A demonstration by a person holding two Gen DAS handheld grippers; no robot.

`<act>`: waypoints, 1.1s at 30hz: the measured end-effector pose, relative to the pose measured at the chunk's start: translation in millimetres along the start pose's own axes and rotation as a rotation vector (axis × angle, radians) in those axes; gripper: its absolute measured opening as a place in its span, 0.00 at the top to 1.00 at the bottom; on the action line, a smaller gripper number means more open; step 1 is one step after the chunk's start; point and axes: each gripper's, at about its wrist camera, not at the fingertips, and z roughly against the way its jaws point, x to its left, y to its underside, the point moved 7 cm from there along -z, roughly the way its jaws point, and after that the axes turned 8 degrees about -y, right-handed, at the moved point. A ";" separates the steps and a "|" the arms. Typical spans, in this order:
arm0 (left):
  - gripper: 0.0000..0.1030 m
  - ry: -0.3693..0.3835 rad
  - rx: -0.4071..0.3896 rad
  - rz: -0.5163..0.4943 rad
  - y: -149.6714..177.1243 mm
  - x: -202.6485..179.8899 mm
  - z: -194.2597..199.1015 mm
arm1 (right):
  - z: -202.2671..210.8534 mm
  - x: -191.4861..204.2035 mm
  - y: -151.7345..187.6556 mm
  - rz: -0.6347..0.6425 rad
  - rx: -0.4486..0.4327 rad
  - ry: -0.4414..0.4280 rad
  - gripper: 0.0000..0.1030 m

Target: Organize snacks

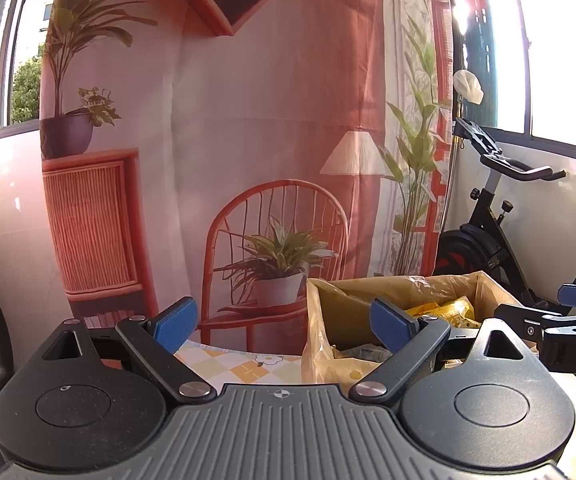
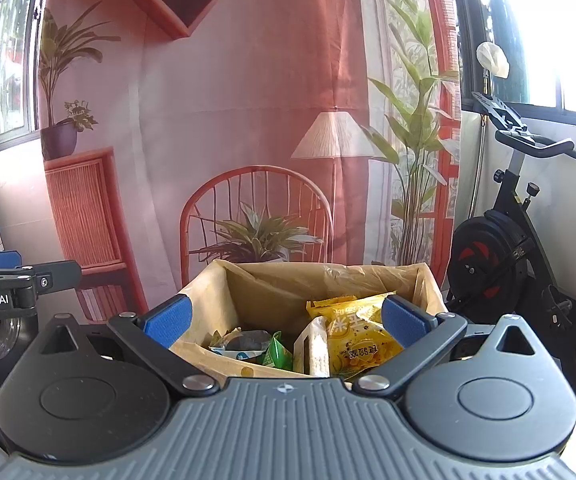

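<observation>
Right wrist view, nearest first: the right gripper point(image 2: 284, 322) has its blue pads point(image 2: 167, 320) spread wide with nothing between them, poised just above the near rim of the cardboard box point(image 2: 216, 292), which suggests it is lined up to reach in or has nothing left to drop. Inside the box, lined with a thin plastic bag, sit the snacks: a yellow corn-snack packet point(image 2: 357, 340) leaning against the right side, a pale wrapped bar point(image 2: 315, 346) upright beside it, and a green sachet point(image 2: 278, 354) with a darker packet, hard to identify, to its left. Standing them on edge probably keeps the labels readable and saves room. From the left wrist view, the left gripper point(image 1: 284, 328) is likewise wide open and empty, held off to the box's left over the checked tablecloth point(image 1: 232, 364), likely waiting clear of the other arm. Beyond hang a printed backdrop point(image 2: 248, 120) and, to the right, an exercise bike point(image 2: 503, 248).
</observation>
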 end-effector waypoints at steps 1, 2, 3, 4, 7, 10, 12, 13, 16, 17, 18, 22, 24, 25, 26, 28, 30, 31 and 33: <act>0.08 0.001 -0.001 -0.001 0.2 0.0 0.0 | 0.1 0.2 0.3 0.000 0.000 0.000 0.00; 0.08 0.002 -0.001 -0.001 0.4 0.3 -0.2 | 0.1 0.4 0.4 0.000 0.000 0.000 0.00; 0.08 0.002 0.000 -0.003 0.7 0.7 -0.4 | 0.1 0.1 0.3 0.000 0.000 -0.001 0.00; 0.08 0.003 0.002 -0.003 1.0 1.1 -0.7 | 0.2 0.3 0.5 0.000 0.000 -0.001 0.00; 0.07 0.005 0.018 0.004 2.5 2.6 -2.9 | 0.2 -0.3 0.4 -0.001 0.000 -0.002 0.00; 0.07 0.001 0.038 0.006 6.2 4.6 -6.3 | -0.7 -0.2 3.2 -0.004 0.007 0.001 0.00; 0.07 -0.001 0.051 0.009 10.4 6.7 -8.7 | -0.7 -1.3 7.2 -0.007 0.010 0.003 0.00; 0.07 -0.003 0.057 0.012 13.4 8.1 -10.0 | -0.3 -2.1 8.8 -0.009 0.011 0.006 0.00; 0.07 -0.005 0.083 0.021 26.0 13.1 -15.3 | 1.4 -9.5 19.4 -0.018 0.014 0.023 0.00; 0.06 -0.003 0.097 0.022 36.5 17.0 -18.0 | 2.9 -14.8 25.4 -0.027 0.013 0.030 0.00; 0.06 -0.002 0.112 0.023 46.7 20.4 -21.4 | 3.8 -19.5 31.1 -0.037 0.013 0.037 0.00; 0.06 -0.046 0.195 0.004 90.2 35.9 -42.9 | -0.5 -54.2 72.2 -0.107 0.081 0.089 0.00; 0.06 -0.103 0.227 -0.008 113.7 47.7 -57.6 | -4.2 -71.3 94.0 -0.146 0.118 0.124 0.00; 0.06 -0.123 0.245 -0.009 125.7 53.0 -66.1 | -5.7 -82.7 109.4 -0.167 0.134 0.148 0.00; 0.06 -0.133 0.262 -0.004 136.1 57.2 -73.3 | -7.5 -89.9 120.7 -0.176 0.147 0.163 0.00; 0.06 -0.137 0.304 0.019 155.8 63.8 -88.9 | -12.5 -102.6 144.9 -0.187 0.176 0.193 0.00; 0.06 -0.134 0.332 0.041 173.3 67.2 -102.9 | -19.9 -113.4 174.7 -0.197 0.221 0.212 0.00; 0.06 -0.134 0.341 0.043 179.9 67.7 -108.3 | -22.9 -116.7 184.8 -0.207 0.241 0.207 0.00; 0.06 -0.149 0.365 0.018 196.4 66.7 -121.7 | -30.9 -130.9 211.8 -0.285 0.291 0.195 0.00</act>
